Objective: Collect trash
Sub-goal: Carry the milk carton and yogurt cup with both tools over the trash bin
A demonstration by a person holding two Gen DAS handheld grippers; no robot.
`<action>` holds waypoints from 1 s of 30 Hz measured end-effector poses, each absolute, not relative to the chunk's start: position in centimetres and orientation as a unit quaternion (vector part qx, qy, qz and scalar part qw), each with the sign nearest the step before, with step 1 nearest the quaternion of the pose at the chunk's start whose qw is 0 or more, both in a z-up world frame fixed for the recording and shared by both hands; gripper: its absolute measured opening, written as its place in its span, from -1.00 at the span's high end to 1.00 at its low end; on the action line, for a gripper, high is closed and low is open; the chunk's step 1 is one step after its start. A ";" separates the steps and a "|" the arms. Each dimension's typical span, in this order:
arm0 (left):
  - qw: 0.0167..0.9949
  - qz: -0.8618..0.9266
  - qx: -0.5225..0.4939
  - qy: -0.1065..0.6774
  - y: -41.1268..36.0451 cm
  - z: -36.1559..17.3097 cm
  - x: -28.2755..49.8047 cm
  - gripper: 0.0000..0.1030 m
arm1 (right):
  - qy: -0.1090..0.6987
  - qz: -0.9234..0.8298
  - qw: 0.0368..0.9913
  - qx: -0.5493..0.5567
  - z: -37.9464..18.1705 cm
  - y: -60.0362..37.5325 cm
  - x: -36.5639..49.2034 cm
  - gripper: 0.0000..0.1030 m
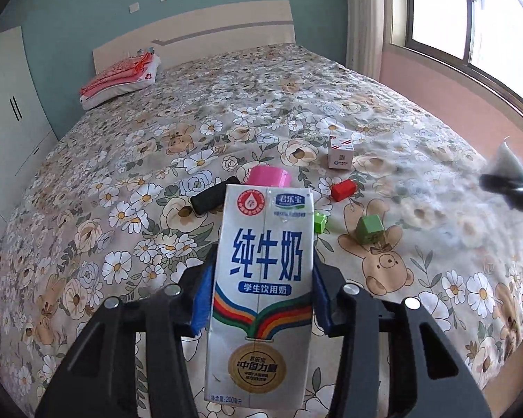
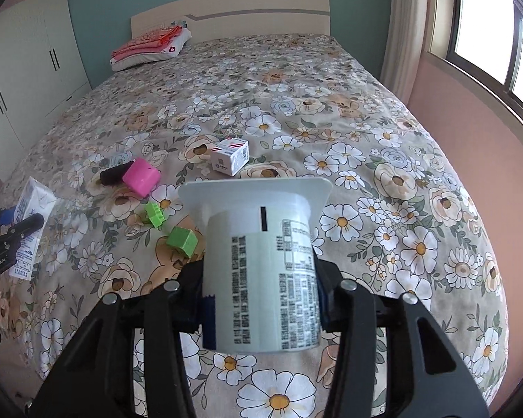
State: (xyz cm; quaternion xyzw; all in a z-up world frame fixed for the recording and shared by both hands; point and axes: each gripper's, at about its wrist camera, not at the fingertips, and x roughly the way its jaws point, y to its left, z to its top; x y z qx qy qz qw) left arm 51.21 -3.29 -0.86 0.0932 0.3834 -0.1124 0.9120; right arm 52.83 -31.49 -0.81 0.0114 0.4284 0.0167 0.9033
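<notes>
The milk carton (image 1: 261,278), printed 纯牛奶 and 学生饮用奶, sits clamped in the left gripper (image 1: 261,292) above the bed (image 1: 122,160). The right gripper (image 2: 261,299) has its jaws closed on a white yogurt cup (image 2: 261,264). Both pieces seem collected; next they likely need carrying to a bin, unseen here.

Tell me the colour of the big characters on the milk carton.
Blue, on the white milk carton; clearest in the left wrist view.
</notes>
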 end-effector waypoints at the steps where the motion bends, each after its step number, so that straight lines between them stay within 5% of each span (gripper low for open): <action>1: 0.915 -0.108 0.091 0.377 -3.2 0.5 50.2 0.04 | 0.421 0.022 0.907 0.010 0.5 -31.2 51.8 0.07; 16: 0.958 -0.073 0.086 0.265 -1.5 16.9 29.6 0.04 | 0.305 0.117 0.945 -0.008 18.5 -27.1 30.8 0.07; 30: 0.952 -0.127 0.086 0.266 1.4 15.6 14.0 0.04 | 0.281 0.211 0.935 -0.041 19.5 -23.6 12.7 0.07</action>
